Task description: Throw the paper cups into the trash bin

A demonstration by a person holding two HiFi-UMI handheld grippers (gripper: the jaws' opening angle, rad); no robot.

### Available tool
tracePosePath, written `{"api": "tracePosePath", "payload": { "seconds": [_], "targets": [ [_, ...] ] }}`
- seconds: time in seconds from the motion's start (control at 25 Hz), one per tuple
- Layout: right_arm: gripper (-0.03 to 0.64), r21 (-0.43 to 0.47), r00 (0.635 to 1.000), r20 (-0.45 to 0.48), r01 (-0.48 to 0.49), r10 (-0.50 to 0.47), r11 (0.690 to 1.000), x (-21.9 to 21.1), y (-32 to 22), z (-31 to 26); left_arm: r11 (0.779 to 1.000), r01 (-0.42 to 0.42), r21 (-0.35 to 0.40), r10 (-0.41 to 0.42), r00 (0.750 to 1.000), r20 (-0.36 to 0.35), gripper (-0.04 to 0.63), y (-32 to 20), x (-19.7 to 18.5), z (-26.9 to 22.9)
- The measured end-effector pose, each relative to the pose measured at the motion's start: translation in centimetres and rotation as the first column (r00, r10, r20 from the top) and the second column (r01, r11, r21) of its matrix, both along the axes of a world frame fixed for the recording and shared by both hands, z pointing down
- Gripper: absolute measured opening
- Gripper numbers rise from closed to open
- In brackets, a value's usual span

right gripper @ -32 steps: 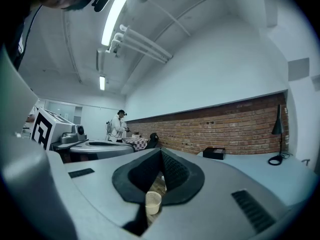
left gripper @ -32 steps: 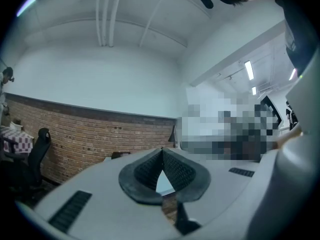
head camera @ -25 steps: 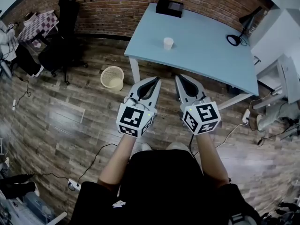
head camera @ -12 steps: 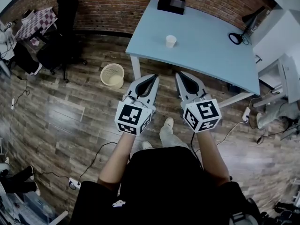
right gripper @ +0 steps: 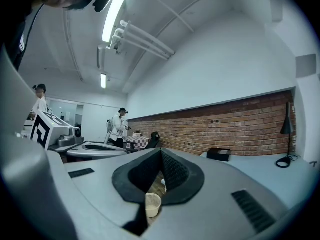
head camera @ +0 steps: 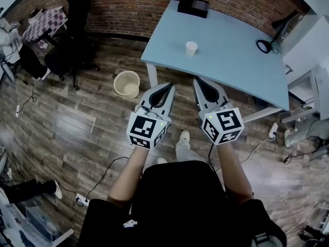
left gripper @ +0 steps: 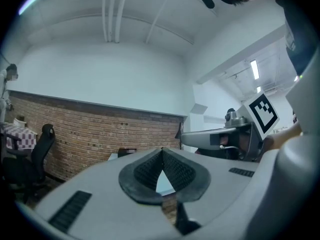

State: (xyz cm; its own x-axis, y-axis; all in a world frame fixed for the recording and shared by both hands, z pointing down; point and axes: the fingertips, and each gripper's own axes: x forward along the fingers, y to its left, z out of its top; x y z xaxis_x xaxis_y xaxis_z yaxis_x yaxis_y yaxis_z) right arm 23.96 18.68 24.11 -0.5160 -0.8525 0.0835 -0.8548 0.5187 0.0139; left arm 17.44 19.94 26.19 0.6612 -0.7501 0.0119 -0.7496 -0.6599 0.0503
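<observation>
A white paper cup [head camera: 191,48] stands alone on the light blue table [head camera: 231,55] ahead of me. The trash bin [head camera: 127,83], a cream mesh basket, sits on the wooden floor left of the table's near leg. My left gripper [head camera: 170,86] and right gripper [head camera: 196,81] are held side by side above the floor, short of the table edge, both shut and empty. The left gripper view shows its jaws [left gripper: 161,151] meeting at the tips. In the right gripper view the jaws [right gripper: 160,152] meet too, and the bin [right gripper: 152,204] shows below them.
On the table are a black box [head camera: 193,6] at the far edge and a black desk lamp [head camera: 267,45] at the right. A black office chair [head camera: 72,40] stands at the left, near the brick wall. Cables [head camera: 103,176] lie on the floor. People [right gripper: 119,126] stand far off.
The person has stepped forward, one foot now showing below the grippers. Table, cup and bin have shifted slightly right and down in view. Both grippers stay shut.
</observation>
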Motion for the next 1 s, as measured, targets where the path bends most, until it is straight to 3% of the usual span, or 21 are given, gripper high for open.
{"api": "tracePosePath", "payload": {
  "seconds": [0.44, 1.0],
  "targets": [
    [0.003, 0.006, 1.000, 0.013, 0.005, -0.005, 1.000, 1.7, -4.6, -0.2, 1.000, 0.012, 0.011, -0.012, 1.000, -0.001, 0.008, -4.2, 1.5, -0.2],
    [0.003, -0.029, 1.000, 0.026, 0.011, -0.011, 1.000, 4.6, -11.5, 1.1, 1.000, 0.001, -0.027, -0.001, 1.000, 0.017, 0.008, -11.0, 5.3, 1.0]
  ]
}}
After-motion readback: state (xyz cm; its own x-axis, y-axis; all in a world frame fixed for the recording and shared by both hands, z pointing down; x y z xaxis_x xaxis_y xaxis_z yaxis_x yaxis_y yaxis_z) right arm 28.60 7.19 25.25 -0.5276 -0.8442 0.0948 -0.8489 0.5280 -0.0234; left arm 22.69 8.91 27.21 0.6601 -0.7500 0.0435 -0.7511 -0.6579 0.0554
